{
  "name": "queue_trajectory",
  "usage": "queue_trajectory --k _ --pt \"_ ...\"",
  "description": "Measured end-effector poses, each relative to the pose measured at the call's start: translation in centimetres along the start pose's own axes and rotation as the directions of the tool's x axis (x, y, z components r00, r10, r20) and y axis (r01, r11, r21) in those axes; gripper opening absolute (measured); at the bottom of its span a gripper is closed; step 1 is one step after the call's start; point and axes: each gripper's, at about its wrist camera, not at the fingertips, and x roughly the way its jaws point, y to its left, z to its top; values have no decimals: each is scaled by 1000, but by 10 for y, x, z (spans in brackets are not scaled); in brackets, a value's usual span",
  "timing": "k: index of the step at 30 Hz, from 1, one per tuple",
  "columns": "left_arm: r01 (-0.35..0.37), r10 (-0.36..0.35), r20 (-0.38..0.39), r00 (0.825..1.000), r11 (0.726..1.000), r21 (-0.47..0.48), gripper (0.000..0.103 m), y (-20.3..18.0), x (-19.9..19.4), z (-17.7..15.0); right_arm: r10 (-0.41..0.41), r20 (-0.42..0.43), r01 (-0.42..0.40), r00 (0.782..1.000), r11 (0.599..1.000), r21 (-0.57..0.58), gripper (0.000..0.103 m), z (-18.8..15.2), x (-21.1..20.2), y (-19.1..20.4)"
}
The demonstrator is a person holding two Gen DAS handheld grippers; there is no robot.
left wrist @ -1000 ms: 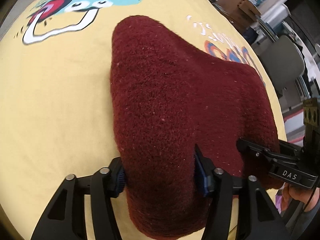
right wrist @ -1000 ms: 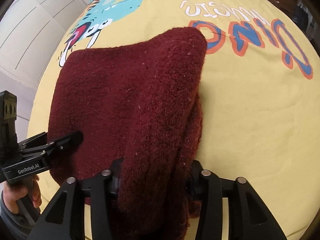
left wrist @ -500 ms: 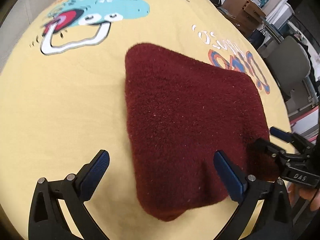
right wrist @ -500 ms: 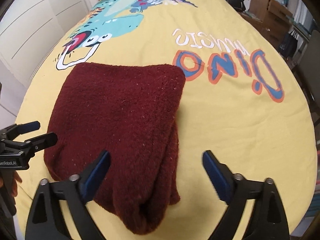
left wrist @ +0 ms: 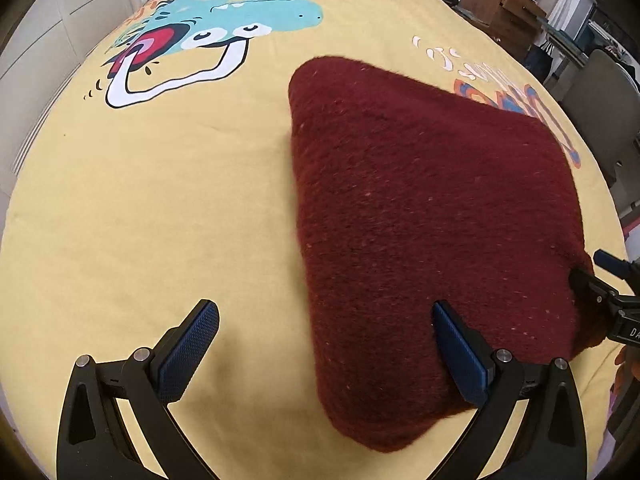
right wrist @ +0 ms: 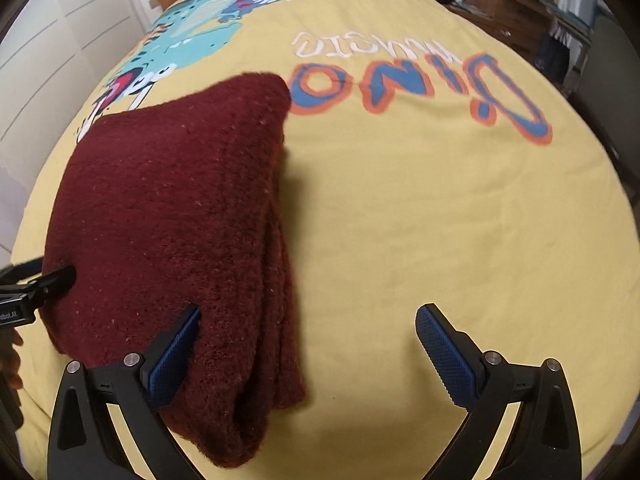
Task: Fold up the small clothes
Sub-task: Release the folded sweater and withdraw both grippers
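In the left wrist view the sweater (left wrist: 432, 240) lies folded on the sheet (left wrist: 160, 208), filling the centre and right of the frame. Its long axis runs from a rounded corner at upper centre down to a blunt end at bottom centre, and a wider corner reaches to the right edge. The left gripper (left wrist: 324, 344) is spread wide and holds nothing: one blue pad sits at lower left over bare sheet, the other at lower right over the sweater's near part; whether that pad touches the wool cannot be told.

In the right wrist view the sweater (right wrist: 172, 232) occupies the left half, its long axis running from upper centre to bottom centre-left, with stacked folded edges along its right side. The right gripper (right wrist: 308, 340) is also wide open and empty: its left pad is against or just over the sweater's near edge, its right pad over bare sheet at lower right.

The sweater is dark red, thick and fuzzy, with pale flecks. The sheet is smooth yellow cotton printed with a teal cartoon dinosaur (left wrist: 224, 28) and blue-orange lettering (right wrist: 420, 84). The pads are dimpled blue on black plastic arms.
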Motion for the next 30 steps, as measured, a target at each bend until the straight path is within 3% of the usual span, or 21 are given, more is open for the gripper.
queue_trajectory --k 11,20,30 --pt "29 -27 51 998 999 -26 102 3 -18 -4 -1 81 1 997 1000 0 102 -2 -41 10" --pt "-70 72 128 989 997 -20 102 0 -87 -13 -37 175 39 984 999 -10 102 -6 -117 7" --pt "-164 162 197 967 986 -9 102 -4 -155 -55 -45 254 50 966 999 -13 102 -43 -189 1"
